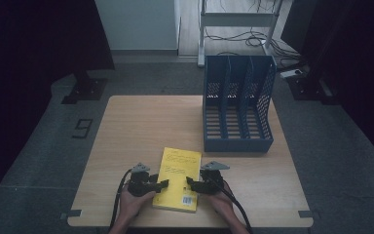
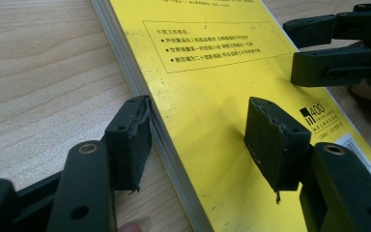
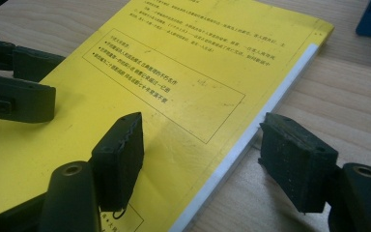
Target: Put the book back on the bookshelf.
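A yellow book [image 1: 177, 178] lies flat, back cover up, near the front edge of the wooden table [image 1: 141, 126]. My left gripper [image 1: 161, 184] is at the book's left side and open. In the left gripper view [image 2: 198, 140], one pad rests beside the page edge and the other hovers over the cover [image 2: 212, 63]. My right gripper [image 1: 191, 181] is at the book's right side, also open. In the right gripper view [image 3: 203, 154], one pad is above the cover [image 3: 174, 72] and the other is on the table next to the white-striped spine. Each gripper view shows the other gripper's jaws across the book.
A blue three-slot file holder [image 1: 237, 105] stands at the back right of the table, its open slots facing up and toward me. Bare wood stretches to the left of it and behind the book. On the floor beyond the table are a metal frame and cables.
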`<state>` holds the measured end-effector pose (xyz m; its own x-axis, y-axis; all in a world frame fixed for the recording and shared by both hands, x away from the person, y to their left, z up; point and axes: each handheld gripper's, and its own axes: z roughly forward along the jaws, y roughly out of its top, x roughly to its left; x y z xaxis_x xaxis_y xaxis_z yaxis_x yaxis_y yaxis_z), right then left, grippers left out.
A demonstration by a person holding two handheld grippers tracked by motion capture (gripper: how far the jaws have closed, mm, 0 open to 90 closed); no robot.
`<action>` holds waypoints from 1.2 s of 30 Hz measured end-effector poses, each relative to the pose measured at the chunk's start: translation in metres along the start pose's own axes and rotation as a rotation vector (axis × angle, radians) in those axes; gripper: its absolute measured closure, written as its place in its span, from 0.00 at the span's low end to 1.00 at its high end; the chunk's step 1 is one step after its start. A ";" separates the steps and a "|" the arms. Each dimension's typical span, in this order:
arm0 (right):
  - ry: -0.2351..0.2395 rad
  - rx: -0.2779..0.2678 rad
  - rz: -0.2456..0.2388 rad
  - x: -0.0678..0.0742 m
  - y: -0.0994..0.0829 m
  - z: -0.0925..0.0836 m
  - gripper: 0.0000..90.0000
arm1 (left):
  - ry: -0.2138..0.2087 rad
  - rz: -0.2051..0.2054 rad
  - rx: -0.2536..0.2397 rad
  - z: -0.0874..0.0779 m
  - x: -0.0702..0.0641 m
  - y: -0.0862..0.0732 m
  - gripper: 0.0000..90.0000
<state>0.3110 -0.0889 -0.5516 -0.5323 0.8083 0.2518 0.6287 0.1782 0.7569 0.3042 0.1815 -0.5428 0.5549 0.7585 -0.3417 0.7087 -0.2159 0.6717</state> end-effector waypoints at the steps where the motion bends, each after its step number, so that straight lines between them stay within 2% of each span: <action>1: 0.000 0.000 0.000 0.000 0.000 0.000 0.35 | 0.000 0.000 0.000 0.000 0.000 0.000 0.47; 2: -0.002 -0.004 0.010 0.001 -0.001 -0.001 0.36 | 0.009 0.002 0.001 0.000 -0.002 0.000 0.47; 5: -0.008 -0.001 0.013 0.001 -0.002 -0.002 0.36 | -0.003 -0.004 0.007 0.000 -0.002 0.000 0.47; 10: -0.016 0.016 0.014 0.002 -0.003 -0.008 0.37 | -0.041 -0.022 0.023 0.000 -0.003 0.000 0.47; 14: -0.014 0.017 0.015 0.001 -0.005 -0.010 0.38 | -0.052 -0.029 0.027 0.000 -0.003 0.001 0.46; 20: -0.003 0.015 0.012 0.000 -0.005 -0.010 0.38 | -0.072 -0.047 0.015 0.001 0.000 0.001 0.44; 23: 0.008 0.021 0.012 -0.002 -0.005 -0.009 0.35 | -0.077 -0.052 0.006 0.003 0.001 0.002 0.41; 31: -0.002 0.018 0.001 -0.001 -0.003 -0.006 0.31 | -0.054 -0.075 -0.020 0.005 0.002 0.003 0.38; 36: -0.005 0.015 0.001 0.000 -0.004 -0.006 0.31 | -0.026 -0.052 -0.017 0.005 0.000 0.004 0.36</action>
<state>0.3052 -0.0932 -0.5506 -0.5288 0.8112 0.2499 0.6380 0.1856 0.7474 0.3089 0.1773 -0.5438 0.5286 0.7522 -0.3934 0.7296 -0.1657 0.6634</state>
